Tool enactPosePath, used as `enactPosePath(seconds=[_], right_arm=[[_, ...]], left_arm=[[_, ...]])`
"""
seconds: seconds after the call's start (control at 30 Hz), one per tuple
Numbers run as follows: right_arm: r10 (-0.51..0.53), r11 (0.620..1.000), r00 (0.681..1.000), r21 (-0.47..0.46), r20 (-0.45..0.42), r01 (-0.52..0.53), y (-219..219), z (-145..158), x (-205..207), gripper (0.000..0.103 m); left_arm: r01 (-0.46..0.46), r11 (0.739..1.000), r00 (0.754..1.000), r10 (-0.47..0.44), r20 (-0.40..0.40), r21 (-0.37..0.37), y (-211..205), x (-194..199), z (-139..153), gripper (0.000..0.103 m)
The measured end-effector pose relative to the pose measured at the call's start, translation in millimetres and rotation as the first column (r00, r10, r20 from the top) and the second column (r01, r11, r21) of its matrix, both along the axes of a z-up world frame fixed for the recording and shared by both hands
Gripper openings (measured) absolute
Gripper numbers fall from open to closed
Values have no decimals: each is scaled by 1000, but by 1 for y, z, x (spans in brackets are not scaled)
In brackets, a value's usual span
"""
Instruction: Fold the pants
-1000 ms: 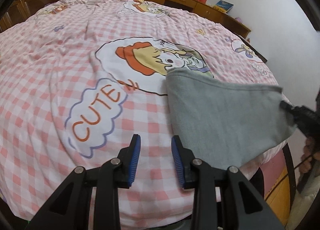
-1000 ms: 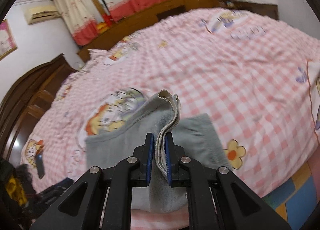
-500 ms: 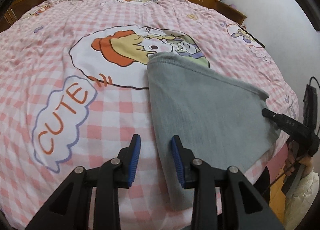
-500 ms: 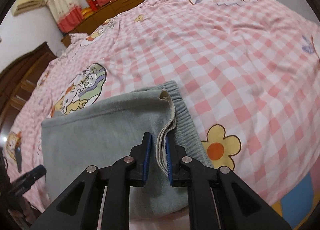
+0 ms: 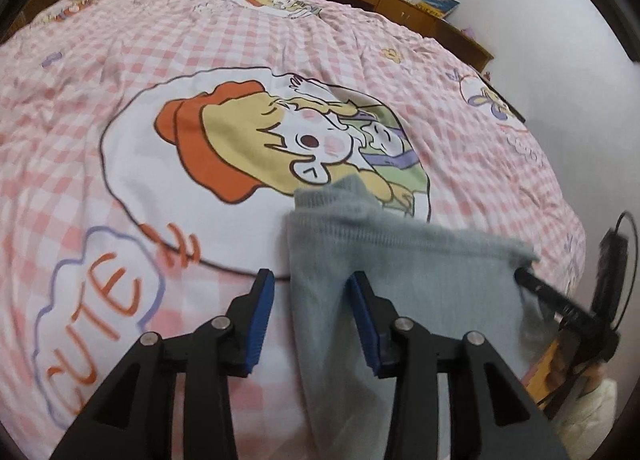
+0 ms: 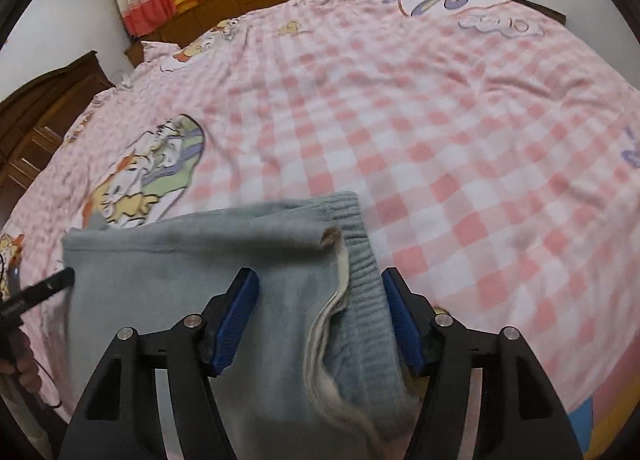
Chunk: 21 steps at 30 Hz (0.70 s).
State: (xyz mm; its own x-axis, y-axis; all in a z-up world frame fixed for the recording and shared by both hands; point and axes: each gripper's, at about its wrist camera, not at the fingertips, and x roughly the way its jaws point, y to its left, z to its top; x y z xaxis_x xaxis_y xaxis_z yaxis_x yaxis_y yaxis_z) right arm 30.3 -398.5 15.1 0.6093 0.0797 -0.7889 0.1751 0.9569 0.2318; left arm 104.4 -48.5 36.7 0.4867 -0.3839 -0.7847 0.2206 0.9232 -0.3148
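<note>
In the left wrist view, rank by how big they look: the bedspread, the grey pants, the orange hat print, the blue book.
1. bedspread
2. grey pants, though nearness to the camera enlarges them
3. orange hat print
4. blue book, far away, so it looks small

Pants (image 6: pixel 192 280) near end cut off by bottom edge, both views. Bedspread (image 5: pixel 120 60) print blurred. Hand (image 6: pixel 20 360) mostly out of frame.

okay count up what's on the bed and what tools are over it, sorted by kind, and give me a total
Grey pants, folded, lying on the bed: 1
Pink checked bedspread: 1
Handheld grippers with blue-padded fingers: 2, the left gripper and the right gripper, both opening, fingers not pressing the cloth
Total: 4
</note>
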Motion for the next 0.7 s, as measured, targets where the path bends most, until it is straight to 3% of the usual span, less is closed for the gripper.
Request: enactPosePath(seconds=[0.23, 0.33, 0.5, 0.57, 0.7], right_arm=[[20, 999, 999, 50, 28, -21, -8, -14, 9, 64], [23, 999, 998, 24, 52, -25, -3, -13, 5, 51], [-5, 1000, 995, 29, 100, 2, -1, -1, -4, 27], [-14, 999, 993, 34, 120, 10, 1, 6, -9, 21], [-31, 998, 985, 51, 168, 23, 5, 22, -20, 19]], left_arm=[[-33, 999, 999, 33, 12, -29, -7, 13, -8, 48], [-47, 999, 998, 48, 38, -22, -11, 9, -9, 47], [-15, 1000, 995, 14, 102, 2, -21, -1, 0, 15], [-11, 1000, 991, 10, 136, 5, -21, -8, 8, 13], [7, 1000, 980, -5, 201, -11, -17, -29, 31, 11]])
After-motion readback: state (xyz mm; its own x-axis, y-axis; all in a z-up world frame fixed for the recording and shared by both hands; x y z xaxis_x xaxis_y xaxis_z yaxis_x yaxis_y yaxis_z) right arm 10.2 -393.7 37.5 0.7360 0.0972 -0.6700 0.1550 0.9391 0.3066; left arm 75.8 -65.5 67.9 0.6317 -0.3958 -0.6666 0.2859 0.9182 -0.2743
